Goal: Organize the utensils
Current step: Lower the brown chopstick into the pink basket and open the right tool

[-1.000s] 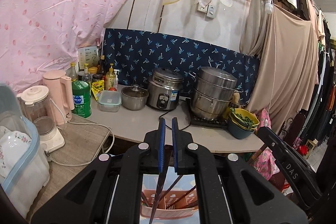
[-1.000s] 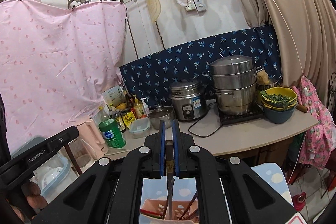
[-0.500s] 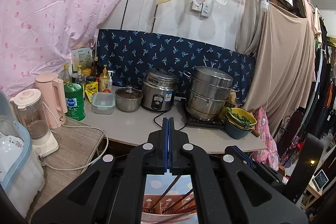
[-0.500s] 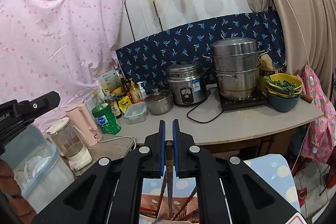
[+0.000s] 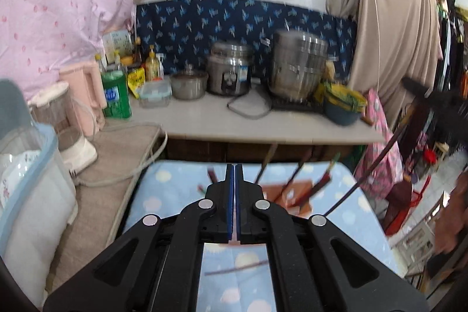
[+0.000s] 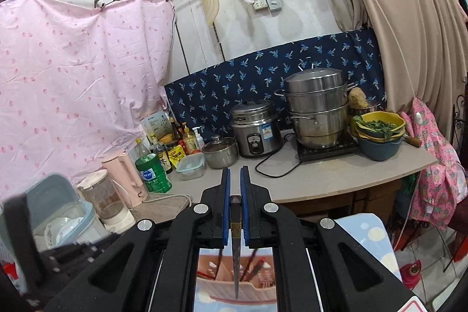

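My right gripper (image 6: 235,174) is shut on a dark chopstick (image 6: 235,241) that hangs point down over a pink utensil basket (image 6: 234,279) holding several chopsticks. The basket (image 5: 292,192) stands on a blue dotted cloth (image 5: 175,195), ahead of my left gripper (image 5: 234,168), which is shut with nothing between its pads. The held chopstick (image 5: 377,165) also shows at the right of the left wrist view, below the blurred right gripper (image 5: 438,104). One loose chopstick (image 5: 234,269) lies on the cloth under my left gripper.
A counter (image 6: 336,174) behind carries a rice cooker (image 6: 256,130), steamer pot (image 6: 318,110), small pot (image 6: 219,151), bowls of greens (image 6: 378,133) and bottles (image 6: 152,168). A kettle (image 6: 122,177), blender (image 6: 102,198) and a blue dish box (image 6: 58,218) stand left.
My left gripper pulled back and tilted down, empty, so the basket and cloth now show ahead of it. The right gripper rose slightly, still holding the chopstick above the basket.
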A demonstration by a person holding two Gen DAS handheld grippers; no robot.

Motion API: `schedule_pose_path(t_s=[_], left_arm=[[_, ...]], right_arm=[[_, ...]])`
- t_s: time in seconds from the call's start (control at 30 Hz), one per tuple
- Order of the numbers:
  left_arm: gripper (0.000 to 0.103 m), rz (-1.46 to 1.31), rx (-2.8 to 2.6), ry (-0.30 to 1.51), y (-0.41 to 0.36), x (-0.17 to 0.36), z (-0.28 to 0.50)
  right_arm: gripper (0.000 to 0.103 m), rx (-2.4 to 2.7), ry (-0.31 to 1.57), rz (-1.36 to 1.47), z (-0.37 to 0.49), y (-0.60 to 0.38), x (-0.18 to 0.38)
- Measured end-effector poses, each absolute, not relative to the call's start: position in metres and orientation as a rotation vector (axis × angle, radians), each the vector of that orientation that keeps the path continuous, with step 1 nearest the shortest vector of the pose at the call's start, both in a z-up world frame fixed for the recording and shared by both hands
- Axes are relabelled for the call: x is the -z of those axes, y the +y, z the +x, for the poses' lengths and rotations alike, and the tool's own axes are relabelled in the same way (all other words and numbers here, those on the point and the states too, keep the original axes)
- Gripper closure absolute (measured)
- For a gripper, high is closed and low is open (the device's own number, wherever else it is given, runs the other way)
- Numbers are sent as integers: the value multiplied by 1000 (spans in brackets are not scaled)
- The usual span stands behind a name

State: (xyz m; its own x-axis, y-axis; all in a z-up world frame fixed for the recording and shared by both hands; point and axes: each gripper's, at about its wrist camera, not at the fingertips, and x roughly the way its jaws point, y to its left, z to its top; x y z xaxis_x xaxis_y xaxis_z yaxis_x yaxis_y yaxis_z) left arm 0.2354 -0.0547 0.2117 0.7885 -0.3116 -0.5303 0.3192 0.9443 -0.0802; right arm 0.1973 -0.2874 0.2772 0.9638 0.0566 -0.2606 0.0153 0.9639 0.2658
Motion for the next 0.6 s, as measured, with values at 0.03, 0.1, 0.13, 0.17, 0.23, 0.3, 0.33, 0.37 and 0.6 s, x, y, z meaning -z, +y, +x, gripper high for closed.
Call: schedule_pose_path(t_s=[0.03,0.1,0.13,0.17,0.23,0.3,0.33,0.37,0.6], left_arm=[[103,27,349,595,-56,-200,233],[102,58,358,639,-61,-177,230],[102,74,367,657,-65,-166,227],[102,96,376,677,-70,-154,225],[102,135,411,717,-84,-130,223],[101,167,440,747,-100,-110,223],[100,183,467,762,-109,-100,223],[95,204,491,777,-119,-89,224],[80,356,653,807,-189,-30,232]], right_arm=[[96,-15,274,268,189,-291,-275],[96,3,284,267,175,-298,-268],[96,17,293,268,166,-303,-263],[96,28,299,268,159,-307,-260],[96,56,312,273,143,-317,-250],[96,85,329,283,130,-327,-239],[96,97,340,292,125,-332,-233],[96,109,351,298,121,-336,-228],[96,196,418,329,99,-369,-194]])
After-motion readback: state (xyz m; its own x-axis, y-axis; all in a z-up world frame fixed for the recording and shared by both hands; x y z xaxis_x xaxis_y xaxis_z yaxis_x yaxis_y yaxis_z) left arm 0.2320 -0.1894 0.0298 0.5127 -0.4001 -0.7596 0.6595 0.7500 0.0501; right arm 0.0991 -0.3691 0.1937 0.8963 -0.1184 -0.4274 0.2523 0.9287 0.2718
